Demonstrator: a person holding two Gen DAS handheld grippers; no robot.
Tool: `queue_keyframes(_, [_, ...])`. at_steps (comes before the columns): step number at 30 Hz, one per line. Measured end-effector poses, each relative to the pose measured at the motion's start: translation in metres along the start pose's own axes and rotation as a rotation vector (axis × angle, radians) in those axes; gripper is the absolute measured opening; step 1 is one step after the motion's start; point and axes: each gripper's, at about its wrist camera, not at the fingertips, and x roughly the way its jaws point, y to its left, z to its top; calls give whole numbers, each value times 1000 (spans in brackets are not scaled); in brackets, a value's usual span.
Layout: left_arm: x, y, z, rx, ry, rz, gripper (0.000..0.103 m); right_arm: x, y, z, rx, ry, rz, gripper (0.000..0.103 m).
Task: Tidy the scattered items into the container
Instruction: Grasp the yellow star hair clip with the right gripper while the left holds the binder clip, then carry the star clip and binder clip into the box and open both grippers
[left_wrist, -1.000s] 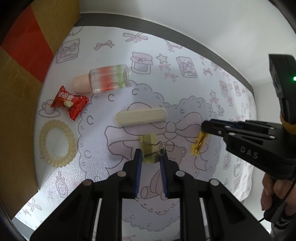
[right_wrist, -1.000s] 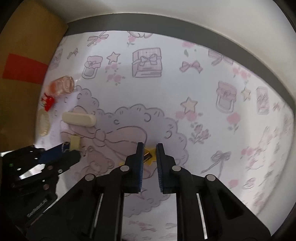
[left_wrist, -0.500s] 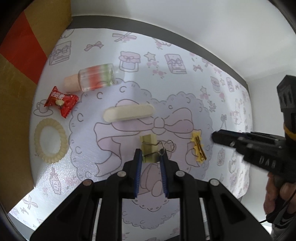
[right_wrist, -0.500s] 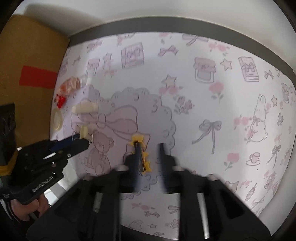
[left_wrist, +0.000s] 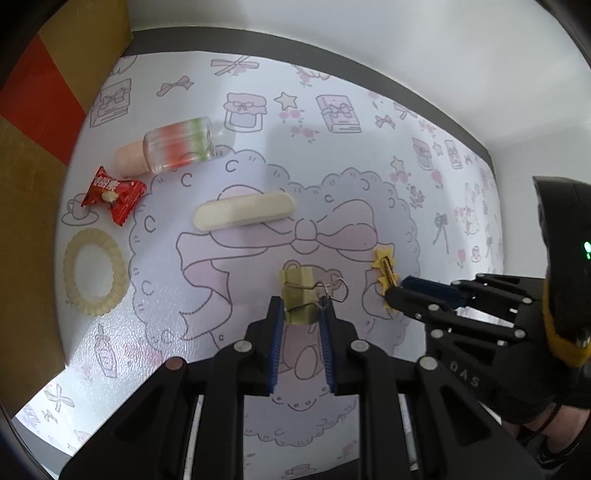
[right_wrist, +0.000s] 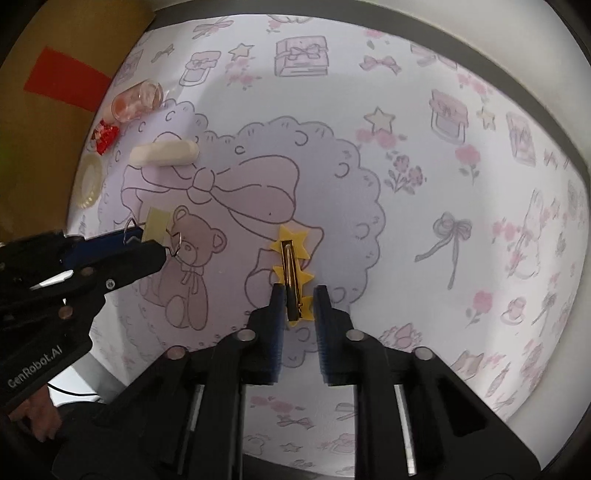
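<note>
L gripper (left_wrist: 301, 314) clamped on pale-green binder clip w/ wire handles (left_wrist: 298, 291), on the printed mat (left_wrist: 332, 155). R gripper (right_wrist: 300, 295) jaws apart, straddling yellow star hair clip w/ gold bar (right_wrist: 291, 273). Cardboard box (left_wrist: 26, 155) at far left.

Your desk cover (left_wrist: 332, 155): white, pink-lilac bows, bear. Hair clip (right_wrist: 293, 273): yellow stars, gold bar. Binder clip (left_wrist: 300, 291): pale green. Candy wrapper (left_wrist: 112, 194): red. Your box (left_wrist: 33, 147): brown, red patch.
</note>
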Motion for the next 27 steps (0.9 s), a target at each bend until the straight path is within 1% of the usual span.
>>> queue_keyframes(2, [-2, -2, 0, 5, -3, -1, 19, -1, -6, -4, 21, 4, 41, 15])
queue_keyframes(6, [-9, -7, -1, 17, -11, 0, 19, -12, -15, -13, 46, -25, 67, 15])
queue_keyframes(8, [-14, -10, -3, 25, -16, 2, 19, -23, -20, -18, 58, -52, 70, 15])
queue_keyframes(15, [-40, -27, -6, 62, -70, 5, 19, -62, -29, -33, 73, -133, 76, 15])
queue_keyframes(19, [-58, -35, -10, 77, -108, 5, 19, -86, -17, -31, 62, -176, 75, 15])
queue_keyframes(21, [-65, -37, -12, 82, -123, 5, 19, -91, -4, -20, 62, -196, 76, 15])
queue_keyframes(27, [-86, -46, -21, 90, -172, -1, 19, -106, 16, -21, 56, -253, 78, 15])
